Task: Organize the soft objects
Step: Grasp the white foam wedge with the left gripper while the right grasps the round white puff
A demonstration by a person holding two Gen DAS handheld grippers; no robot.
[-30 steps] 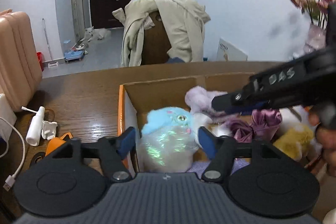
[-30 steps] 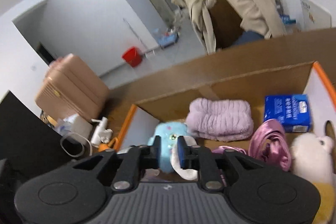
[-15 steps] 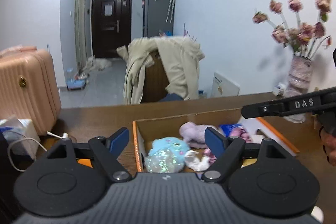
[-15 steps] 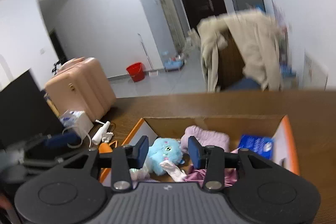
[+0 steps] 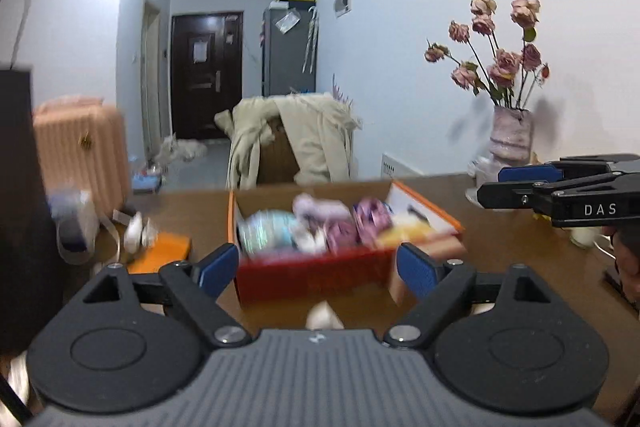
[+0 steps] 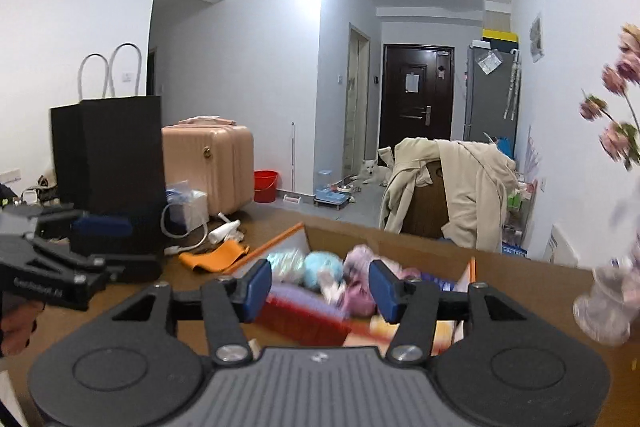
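An orange-rimmed cardboard box [image 5: 424, 213] stands on the brown table, blurred by motion. In it lie a light blue plush [image 5: 264, 231], a lilac towel [image 5: 316, 209], pink satin cloth [image 5: 372, 217] and a yellow plush [image 5: 408, 229]. My left gripper [image 5: 318, 269] hangs in front of the box, a little above the table; its jaws are opening, with nothing between them. My right gripper [image 6: 320, 287] is also back from the box [image 6: 400, 253], its jaws opening and empty. Each gripper appears at the side of the other's view: right gripper [image 5: 496, 185], left gripper [image 6: 116, 247].
A vase of dried roses [image 5: 510, 139] stands at the table's back right. On the left are a black paper bag [image 6: 116, 155], a white bottle with a cable [image 6: 224, 231] and a flat orange piece [image 5: 164, 253]. Behind the table stand a coat-draped chair [image 5: 292, 139] and a pink suitcase [image 6: 212, 163].
Both grippers have drawn back and up out of the box, and their jaws have widened. The blue plush that sat between my left jaws stays in the box. The right gripper has rolled level.
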